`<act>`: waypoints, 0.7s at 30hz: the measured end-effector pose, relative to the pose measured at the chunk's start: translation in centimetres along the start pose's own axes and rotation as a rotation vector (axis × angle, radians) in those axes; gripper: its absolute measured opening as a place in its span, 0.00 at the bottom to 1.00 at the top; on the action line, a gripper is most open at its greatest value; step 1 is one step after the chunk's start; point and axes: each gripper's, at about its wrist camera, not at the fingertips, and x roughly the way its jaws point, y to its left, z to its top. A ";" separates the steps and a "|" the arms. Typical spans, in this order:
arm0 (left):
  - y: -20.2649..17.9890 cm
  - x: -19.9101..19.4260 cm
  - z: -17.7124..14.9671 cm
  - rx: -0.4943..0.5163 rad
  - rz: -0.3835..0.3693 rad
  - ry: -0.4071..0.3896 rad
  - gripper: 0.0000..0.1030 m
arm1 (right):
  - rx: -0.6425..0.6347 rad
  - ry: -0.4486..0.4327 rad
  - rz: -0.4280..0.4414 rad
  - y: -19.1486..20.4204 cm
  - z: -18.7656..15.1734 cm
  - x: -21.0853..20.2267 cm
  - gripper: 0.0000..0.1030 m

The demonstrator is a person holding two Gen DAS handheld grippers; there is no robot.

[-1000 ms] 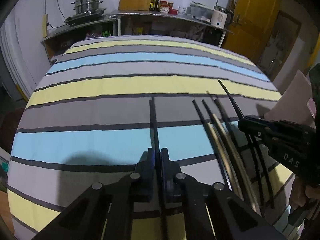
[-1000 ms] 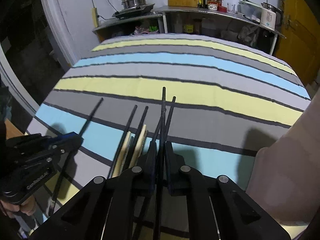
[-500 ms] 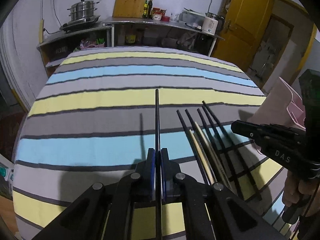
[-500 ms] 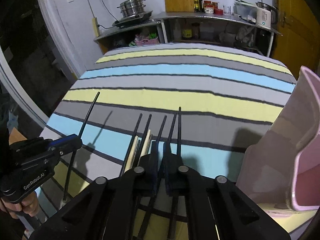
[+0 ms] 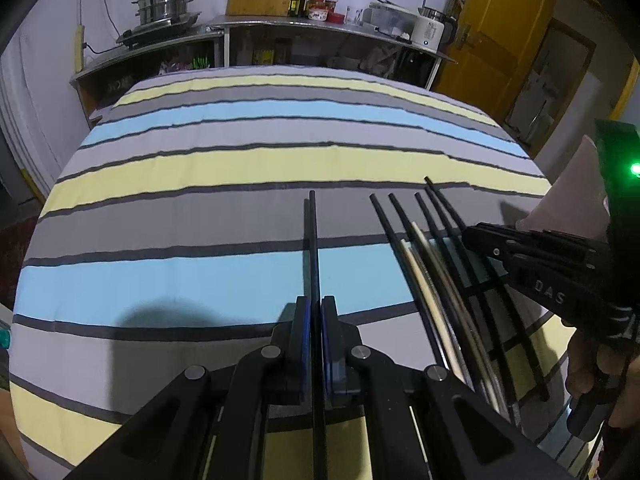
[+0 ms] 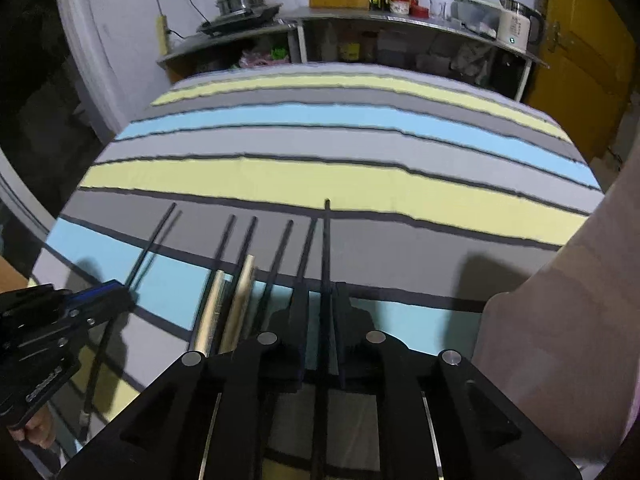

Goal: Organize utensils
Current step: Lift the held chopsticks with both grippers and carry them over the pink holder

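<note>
My left gripper (image 5: 315, 312) is shut on a black chopstick (image 5: 313, 240) that points forward, just above the striped cloth. My right gripper (image 6: 320, 300) is shut on another black chopstick (image 6: 327, 240), also pointing forward. Between them several black chopsticks (image 5: 404, 236) and pale wooden ones (image 5: 420, 276) lie side by side on the cloth; they also show in the right wrist view (image 6: 240, 288). The right gripper shows at the right of the left wrist view (image 5: 472, 234), the left gripper at the left of the right wrist view (image 6: 120, 292).
A striped blue, yellow and grey cloth (image 5: 240, 168) covers the table. A pink container (image 6: 560, 300) stands at the right edge. Behind the table a counter holds a steel pot (image 5: 164, 4), bottles and a kettle (image 6: 516, 28). A yellow door (image 5: 500, 40) is at the back right.
Both grippers lifted their chopsticks half a second ago and have now come back down close to the cloth. The right gripper's chopstick now sits beside the row. Both stay shut.
</note>
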 end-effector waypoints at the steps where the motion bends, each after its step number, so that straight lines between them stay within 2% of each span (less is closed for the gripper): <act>1: 0.1 0.2 0.0 0.000 0.002 0.006 0.05 | 0.004 0.012 -0.004 -0.1 0.0 0.4 0.12; 6: -0.1 0.4 0.2 0.022 0.015 0.003 0.05 | 0.003 0.018 -0.002 -0.2 0.5 0.8 0.12; 9: -0.4 0.6 0.6 0.042 0.028 0.013 0.05 | -0.007 0.026 0.007 -0.3 0.7 0.9 0.05; 12: -0.3 0.4 0.9 0.032 0.001 0.014 0.05 | -0.008 0.012 0.033 -0.3 0.8 0.0 0.05; 17: -0.6 -2.6 1.4 0.016 -0.042 -0.052 0.05 | -0.012 -0.056 0.063 0.3 0.9 -3.4 0.05; 21: -1.1 -6.4 2.0 0.021 -0.063 -0.123 0.05 | -0.018 -0.121 0.087 0.7 1.0 -6.9 0.05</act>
